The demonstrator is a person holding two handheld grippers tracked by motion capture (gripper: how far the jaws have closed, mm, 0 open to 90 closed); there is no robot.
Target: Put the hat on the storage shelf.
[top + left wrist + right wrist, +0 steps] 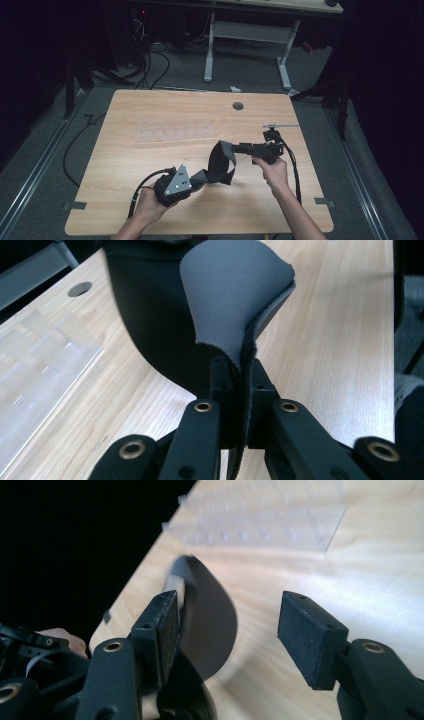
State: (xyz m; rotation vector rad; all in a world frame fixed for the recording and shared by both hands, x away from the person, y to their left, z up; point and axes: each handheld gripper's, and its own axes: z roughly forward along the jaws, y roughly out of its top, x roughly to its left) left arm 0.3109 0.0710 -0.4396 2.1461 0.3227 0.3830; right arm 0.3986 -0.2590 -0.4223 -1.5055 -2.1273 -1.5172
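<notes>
Overhead, a dark band hung looped above the desk, near its middle. From 7 o'clock the left gripper was clamped on one folded end, anchoring it. From 4 o'clock the right gripper stood with jaws apart around the other end, pads not pressing. A clear tray lay at 11 o'clock.

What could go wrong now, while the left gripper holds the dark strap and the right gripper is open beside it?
1. Only the left gripper pinches the dark strap, at one end. The loop hangs free and may sag or twist.
2. The right gripper is open, with the strap against just one pad. Closing now could miss it or catch only an edge.
3. The clear plastic tray lies close behind; a swinging strap might push it.
</notes>
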